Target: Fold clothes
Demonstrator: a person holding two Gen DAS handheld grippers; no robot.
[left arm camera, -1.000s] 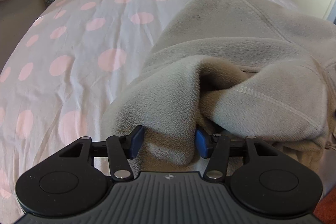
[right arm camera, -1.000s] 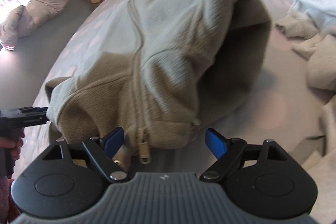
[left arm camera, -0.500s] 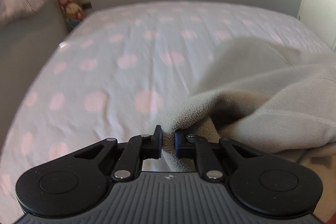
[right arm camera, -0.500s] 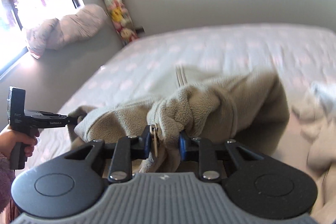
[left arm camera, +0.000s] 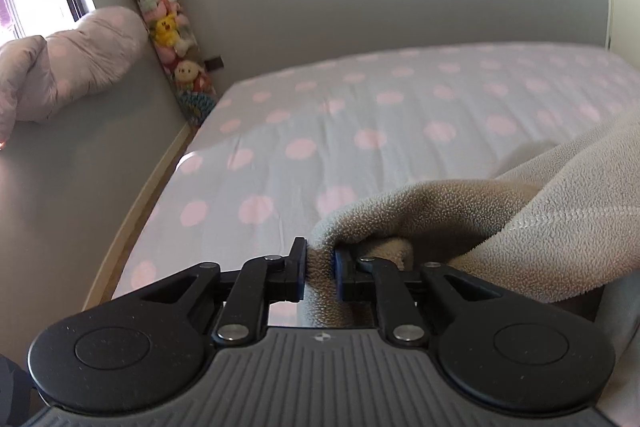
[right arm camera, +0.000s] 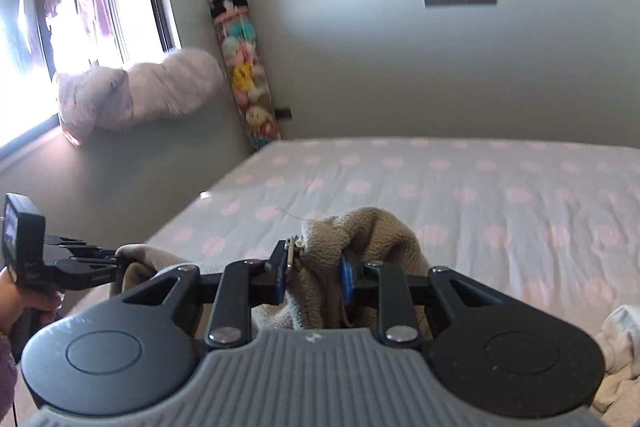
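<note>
The left hand-held gripper [left arm camera: 320, 269] is clamped on a fold of the beige fleece jacket [left arm camera: 520, 223]; its black fingers [left arm camera: 298, 269] pinch the fuzzy edge between them, and the cloth runs off to the right above the bed [left arm camera: 360, 115]. The right hand-held gripper [right arm camera: 314, 277] is closed on another bunch of the same fleece jacket [right arm camera: 360, 231]; a metal zipper pull [right arm camera: 290, 255] sits against its left finger, and the fabric mounds up just past the fingertips. In the right wrist view the left hand-held gripper [right arm camera: 120, 261] appears at the near left edge of the bed [right arm camera: 440, 187], gripped by a hand [right arm camera: 16, 303], with a corner of the jacket caught at its tip. The jacket hangs between both tools, above the near side of the pink-dotted bed; pale garments [right arm camera: 616, 343] lie at the bed's near right corner; a column of plush toys [right arm camera: 244, 67] leans in the wall corner beyond the bed, and a dotted duvet bundle [right arm camera: 132, 91] rests on a ledge left of it, beside the window [right arm camera: 40, 7].
</note>
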